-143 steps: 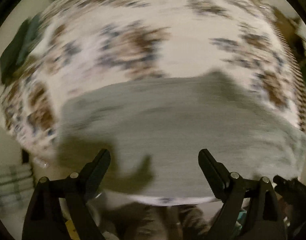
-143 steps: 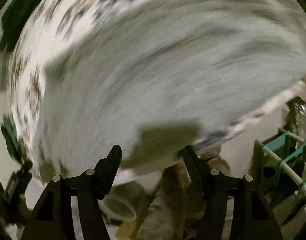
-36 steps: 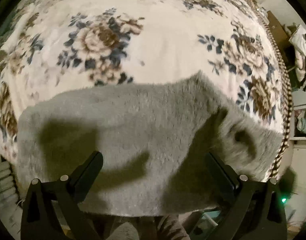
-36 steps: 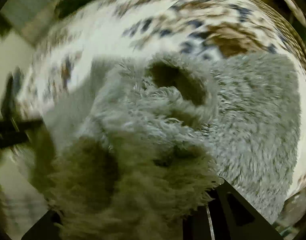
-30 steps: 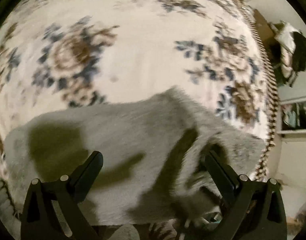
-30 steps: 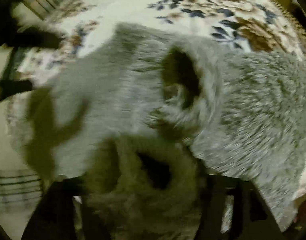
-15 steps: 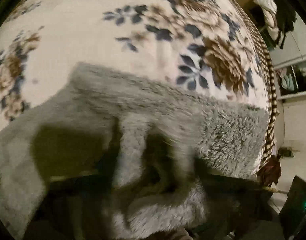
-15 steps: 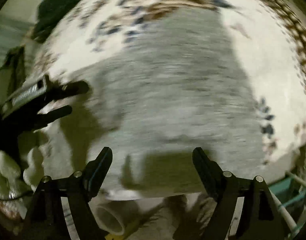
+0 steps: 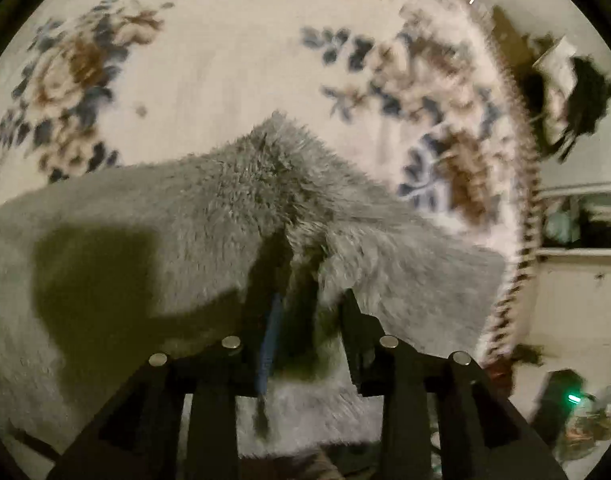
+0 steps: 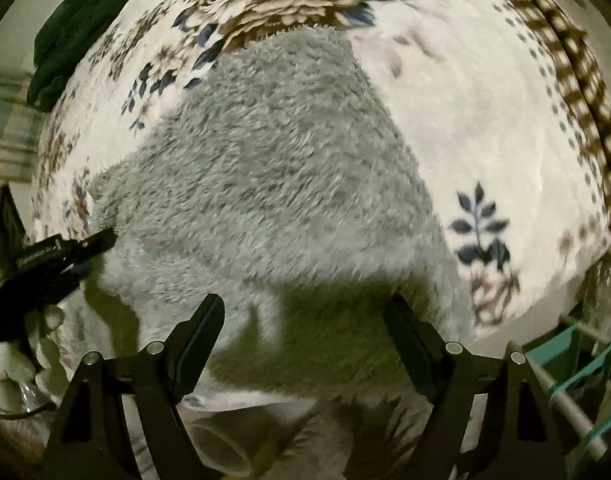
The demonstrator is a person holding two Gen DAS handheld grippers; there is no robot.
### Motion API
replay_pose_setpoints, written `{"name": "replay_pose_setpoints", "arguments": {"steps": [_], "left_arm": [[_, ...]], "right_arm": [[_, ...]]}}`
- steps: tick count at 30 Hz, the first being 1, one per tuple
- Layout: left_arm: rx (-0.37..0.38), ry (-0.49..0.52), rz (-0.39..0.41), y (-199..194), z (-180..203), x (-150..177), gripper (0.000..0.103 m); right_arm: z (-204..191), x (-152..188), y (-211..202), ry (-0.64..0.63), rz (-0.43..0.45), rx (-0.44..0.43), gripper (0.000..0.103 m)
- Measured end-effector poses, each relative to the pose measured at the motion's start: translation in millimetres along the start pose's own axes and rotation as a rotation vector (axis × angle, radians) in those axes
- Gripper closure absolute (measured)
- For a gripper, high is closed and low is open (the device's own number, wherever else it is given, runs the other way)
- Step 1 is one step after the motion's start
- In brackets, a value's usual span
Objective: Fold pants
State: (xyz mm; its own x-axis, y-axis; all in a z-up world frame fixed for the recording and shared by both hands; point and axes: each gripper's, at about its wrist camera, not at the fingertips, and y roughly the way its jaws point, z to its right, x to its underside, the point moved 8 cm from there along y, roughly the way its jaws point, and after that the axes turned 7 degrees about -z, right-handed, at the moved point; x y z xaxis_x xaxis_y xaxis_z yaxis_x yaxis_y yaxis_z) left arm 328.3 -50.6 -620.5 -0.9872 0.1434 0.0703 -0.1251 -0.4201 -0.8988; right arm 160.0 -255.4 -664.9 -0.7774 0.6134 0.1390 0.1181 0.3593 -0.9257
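Observation:
The grey fuzzy pants (image 9: 209,216) lie on a cream floral blanket (image 9: 225,52). My left gripper (image 9: 301,280) is shut on a bunched fold of the pants near their middle, and the fabric rises to a peak above the fingers. In the right wrist view the pants (image 10: 281,168) spread flat across the blanket (image 10: 485,120). My right gripper (image 10: 305,312) is open and empty, hovering over the near edge of the pants. The left gripper (image 10: 85,246) shows at the far left of that view, at the pants' edge.
A dark green cloth (image 10: 77,20) lies at the blanket's far left corner. A teal and white rack (image 10: 577,364) stands off the bed at the lower right. Clothes and shelves (image 9: 573,92) lie beyond the patterned blanket border on the right.
My right gripper has let go of the bunched pants and opened. My left gripper has closed on a fold of the pants and lifted it into a peak.

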Motion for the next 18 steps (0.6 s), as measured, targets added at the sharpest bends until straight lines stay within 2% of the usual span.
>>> {"name": "replay_pose_setpoints", "arguments": {"steps": [1,2,4,8,10,11,12,13,15,18], "left_arm": [[-0.002,-0.006,0.016,-7.0,0.2,5.5,0.041],[0.007,-0.025,0.033,-15.1,-4.6,15.0,0.034],[0.027,-0.071,0.005,-11.4,-13.2,31.9,0.032],[0.037,-0.127,-0.118,38.0,-22.0,60.2,0.032],[0.040,-0.114,-0.165,58.9,-17.7,69.1,0.039],[0.044,-0.084,-0.170,66.6,-12.1,72.4,0.047],[0.025,-0.055,-0.171,70.8,-8.5,75.2,0.074],[0.007,-0.015,-0.173,74.1,-3.8,78.6,0.091],[-0.019,0.033,-0.139,69.6,3.4,82.9,0.091],[-0.025,0.039,-0.092,53.3,7.3,90.5,0.092]], "right_arm": [[-0.1,3.0,-0.1,0.028,-0.007,-0.022,0.019],[3.4,9.5,-2.1,0.065,-0.017,-0.046,0.019],[10.0,25.1,0.7,0.141,-0.056,-0.113,0.019],[15.2,40.6,28.4,0.258,-0.146,-0.227,0.019],[15.8,39.4,39.9,0.322,-0.150,-0.296,0.025],[14.3,36.9,42.6,0.329,-0.143,-0.303,0.031],[13.2,33.8,43.4,0.331,-0.123,-0.298,0.046],[13.7,31.9,43.5,0.328,-0.103,-0.273,0.052],[15.5,30.7,43.6,0.318,-0.079,-0.216,0.089],[12.7,32.4,38.6,0.282,-0.063,-0.182,0.092]]}}
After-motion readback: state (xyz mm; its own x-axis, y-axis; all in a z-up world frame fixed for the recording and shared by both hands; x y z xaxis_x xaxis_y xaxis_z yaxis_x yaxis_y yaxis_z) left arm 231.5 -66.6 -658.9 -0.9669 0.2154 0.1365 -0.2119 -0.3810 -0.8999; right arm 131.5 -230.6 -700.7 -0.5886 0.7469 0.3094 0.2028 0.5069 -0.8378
